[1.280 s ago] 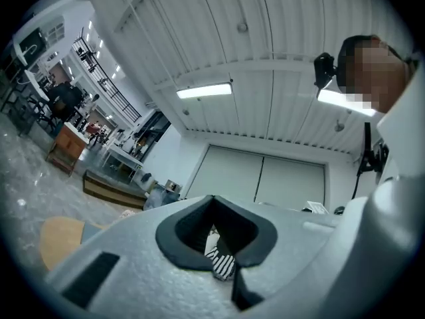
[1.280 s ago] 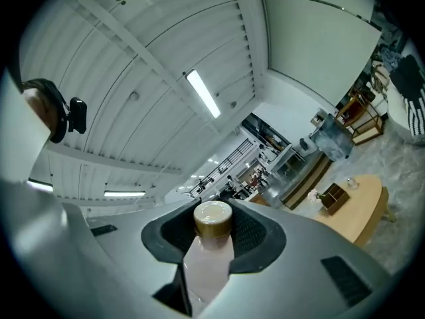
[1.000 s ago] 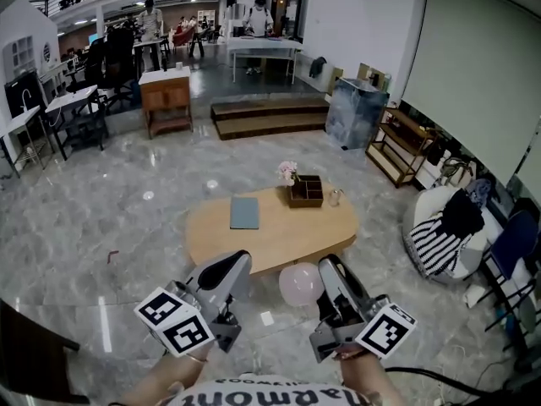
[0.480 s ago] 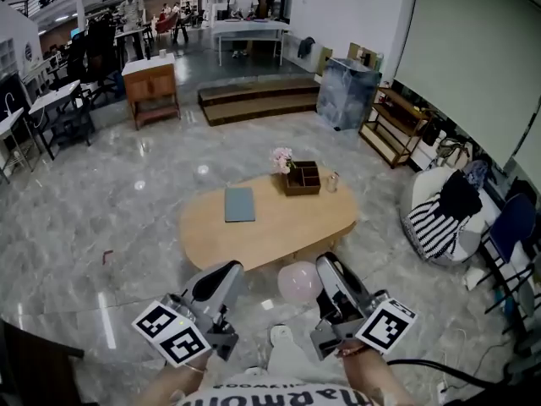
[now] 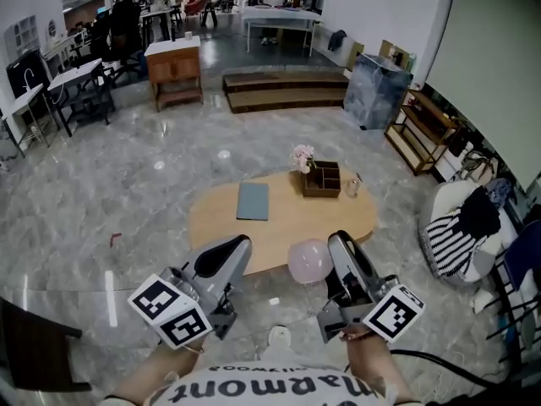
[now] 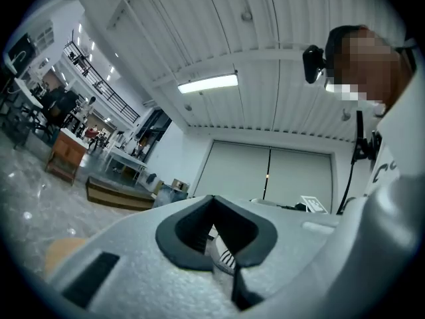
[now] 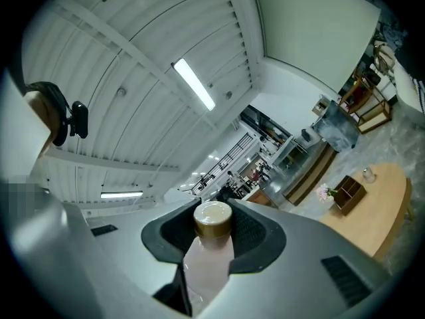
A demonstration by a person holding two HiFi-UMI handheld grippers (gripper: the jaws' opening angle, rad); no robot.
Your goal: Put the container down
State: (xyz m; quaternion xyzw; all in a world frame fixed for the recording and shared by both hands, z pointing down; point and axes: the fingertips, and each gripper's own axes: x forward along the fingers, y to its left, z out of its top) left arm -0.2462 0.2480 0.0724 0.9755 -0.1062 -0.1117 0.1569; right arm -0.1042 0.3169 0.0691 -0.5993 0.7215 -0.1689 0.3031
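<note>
A pale pink container (image 5: 308,260) with a gold cap (image 7: 212,219) is held in my right gripper (image 5: 338,248). In the right gripper view its body (image 7: 207,264) sits between the dark pads, and the right gripper (image 7: 214,238) is shut on it. It hangs in the air at the near edge of the oval wooden table (image 5: 279,231). My left gripper (image 5: 226,256) is level with it at the left. In the left gripper view the left gripper (image 6: 216,238) has its pads together and holds nothing.
On the table lie a grey-blue pad (image 5: 252,200), a wooden organiser box (image 5: 325,178) with flowers (image 5: 303,156) and a small glass (image 5: 352,186). A beanbag with striped cloth (image 5: 461,227) stands at the right. A dark chair (image 5: 34,353) is at the lower left.
Both grippers have been carried forward together towards the table, which now sits a little closer below them. The pink container stays in the right gripper.
</note>
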